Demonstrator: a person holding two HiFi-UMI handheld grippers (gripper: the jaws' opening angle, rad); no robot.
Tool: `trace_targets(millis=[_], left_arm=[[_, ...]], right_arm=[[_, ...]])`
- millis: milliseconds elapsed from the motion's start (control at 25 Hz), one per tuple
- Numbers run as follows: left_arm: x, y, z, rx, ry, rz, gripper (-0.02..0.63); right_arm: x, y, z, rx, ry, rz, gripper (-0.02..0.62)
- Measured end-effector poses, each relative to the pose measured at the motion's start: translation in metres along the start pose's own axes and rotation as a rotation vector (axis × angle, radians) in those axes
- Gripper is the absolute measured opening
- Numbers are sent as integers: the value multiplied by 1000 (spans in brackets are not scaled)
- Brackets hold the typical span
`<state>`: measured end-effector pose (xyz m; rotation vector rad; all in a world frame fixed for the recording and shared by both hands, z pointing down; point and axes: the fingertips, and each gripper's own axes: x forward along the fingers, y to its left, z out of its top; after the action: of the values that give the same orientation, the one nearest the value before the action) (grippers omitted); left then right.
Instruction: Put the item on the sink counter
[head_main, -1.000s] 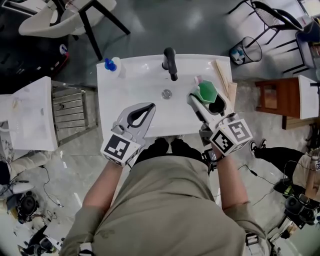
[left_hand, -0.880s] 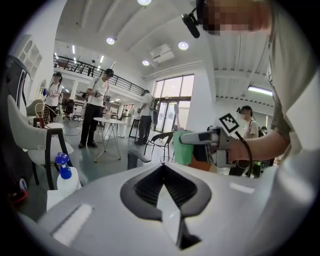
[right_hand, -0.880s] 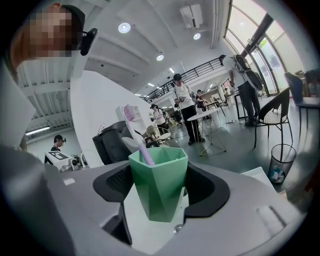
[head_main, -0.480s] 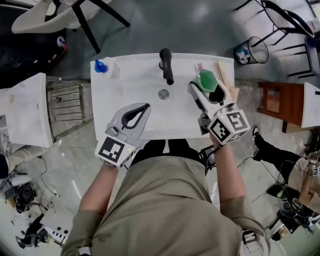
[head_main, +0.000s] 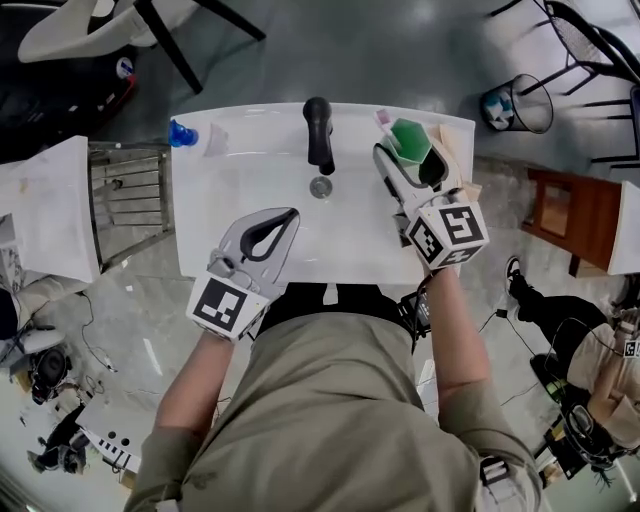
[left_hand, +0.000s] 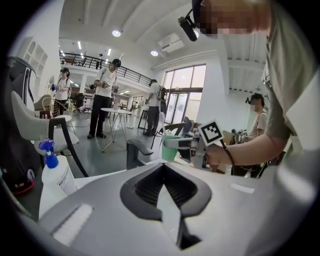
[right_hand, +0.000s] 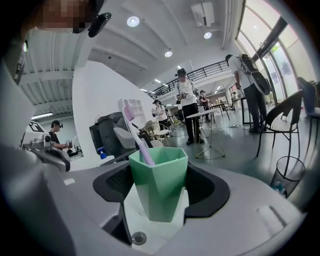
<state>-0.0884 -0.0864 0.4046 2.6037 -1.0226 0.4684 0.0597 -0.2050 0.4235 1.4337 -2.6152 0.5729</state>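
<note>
Two grippers over a white sink counter (head_main: 250, 165), one of them carrying a green cup (right_hand: 159, 187).
Right gripper (head_main: 410, 160) is clamped on the cup, a pinkish toothbrush (right_hand: 134, 131) standing in it, at the counter's back right, just beside the black faucet (head_main: 318, 130). Left gripper (head_main: 290, 215) has its jaws together, nothing between them. Each cube bears a black-and-white square marker; the label on the blue-capped spray bottle (head_main: 185, 133) is too small to read.

Clamped in the right gripper (head_main: 408, 157), faceted green plastic cup (head_main: 410, 137) at back right corner of white ceramic sink (head_main: 235, 190); left gripper (head_main: 289, 214) closed, near front rim.
</note>
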Motion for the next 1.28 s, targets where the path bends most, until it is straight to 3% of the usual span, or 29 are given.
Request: trace_targets(millis=[360, 560, 720, 1280], left_arm=[[14, -15, -18, -81, 55, 23, 5], [12, -13, -33, -66, 99, 41, 5], [16, -15, -33, -114, 104, 48, 5], [26, -22, -42, -120, 119, 31, 5]], right_arm=[[32, -38, -41, -103, 15, -69, 316], [45, -48, -54, -126, 30, -81, 316], [50, -52, -59, -140, 31, -90, 316], [60, -54, -74, -165, 44, -89, 316]])
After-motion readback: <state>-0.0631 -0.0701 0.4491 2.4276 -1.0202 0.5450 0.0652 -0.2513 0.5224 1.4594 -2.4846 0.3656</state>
